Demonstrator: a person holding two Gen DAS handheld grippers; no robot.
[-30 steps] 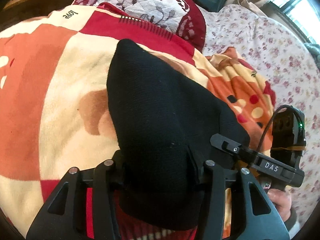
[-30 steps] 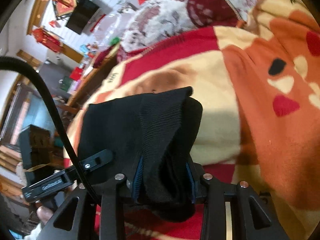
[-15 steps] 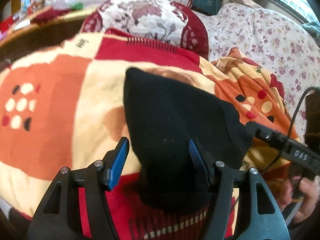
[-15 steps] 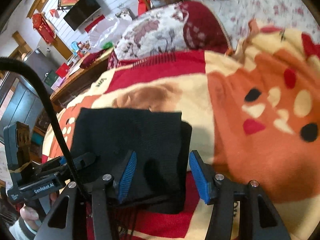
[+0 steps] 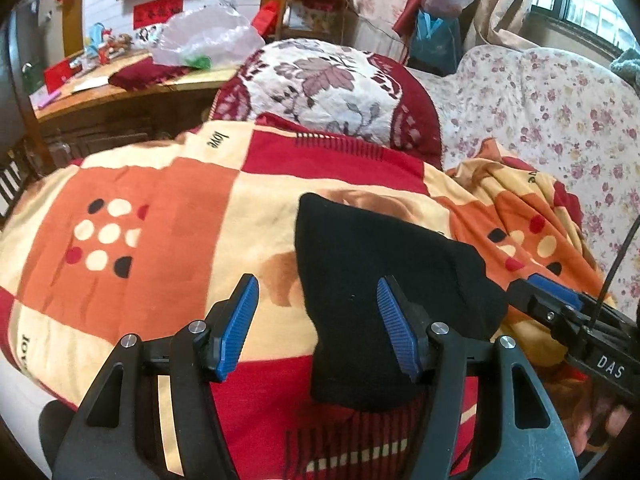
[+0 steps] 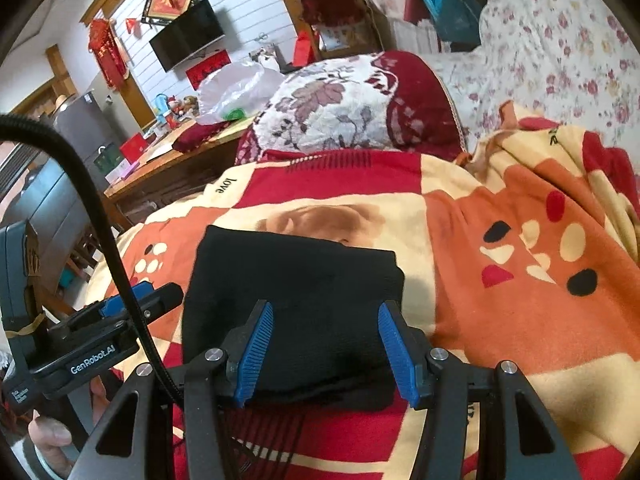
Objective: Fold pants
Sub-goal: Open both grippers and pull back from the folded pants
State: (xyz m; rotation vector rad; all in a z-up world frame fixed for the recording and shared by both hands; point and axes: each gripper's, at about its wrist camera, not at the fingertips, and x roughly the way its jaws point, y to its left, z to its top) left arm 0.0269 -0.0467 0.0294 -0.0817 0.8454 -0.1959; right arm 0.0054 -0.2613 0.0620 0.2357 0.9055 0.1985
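Note:
The black pants (image 5: 384, 272) lie folded into a compact bundle on a red, orange and cream blanket (image 5: 168, 220). They also show in the right wrist view (image 6: 296, 292). My left gripper (image 5: 318, 326) is open and empty, raised above the bundle's left edge. My right gripper (image 6: 326, 352) is open and empty, raised above the bundle's near right part. In the left wrist view the other gripper (image 5: 568, 320) shows at the right edge. In the right wrist view the other gripper (image 6: 116, 316) shows at the left.
A floral maroon cushion (image 5: 328, 88) lies behind the blanket. A floral bedspread (image 5: 560, 112) covers the right side. A wooden table (image 5: 120, 92) with a plastic bag and clutter stands at the back left.
Both grippers were shut on the pants a second ago. They opened, let the bundle drop flat on the blanket, and pulled back and up.

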